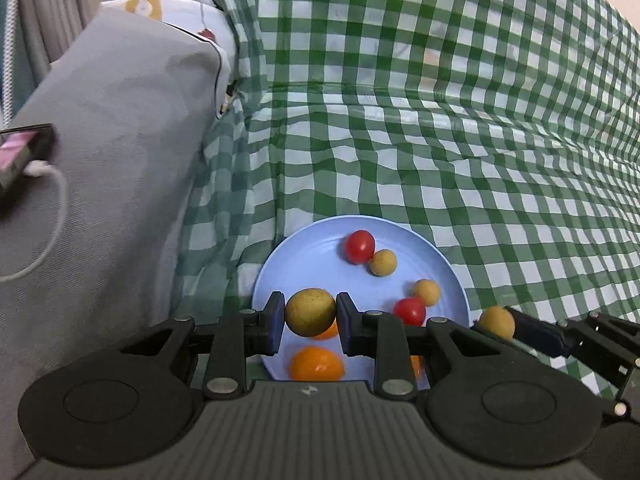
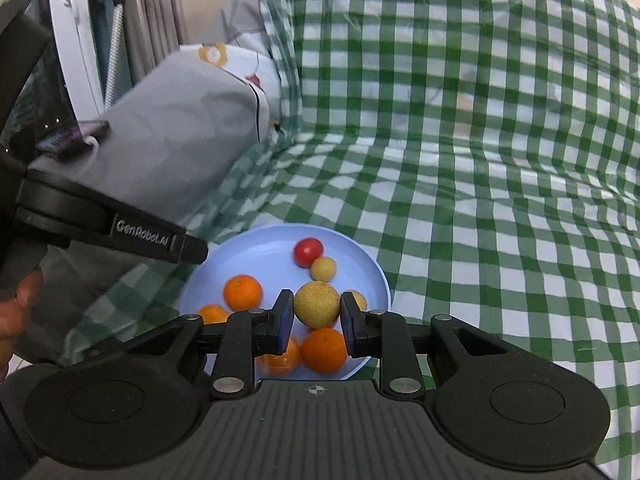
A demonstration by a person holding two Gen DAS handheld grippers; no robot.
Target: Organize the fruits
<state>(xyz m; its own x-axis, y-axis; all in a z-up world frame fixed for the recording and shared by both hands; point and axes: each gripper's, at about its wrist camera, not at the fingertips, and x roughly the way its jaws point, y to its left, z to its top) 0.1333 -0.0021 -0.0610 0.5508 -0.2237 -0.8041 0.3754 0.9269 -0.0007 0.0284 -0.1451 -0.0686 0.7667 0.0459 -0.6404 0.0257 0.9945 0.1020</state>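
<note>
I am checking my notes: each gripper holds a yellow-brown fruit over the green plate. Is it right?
Not quite: the plate is light blue, as the right wrist view shows. Left gripper and right gripper each hold a yellow-brown fruit.

Soft even daylight, no hard shadows, strong fisheye bending toward the edges, checked cloth slightly smeared, dark corners upper right.

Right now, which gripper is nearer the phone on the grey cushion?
Left. The left gripper is over the plate's side toward the phone; the right gripper is at the plate's far edge from it.
</note>
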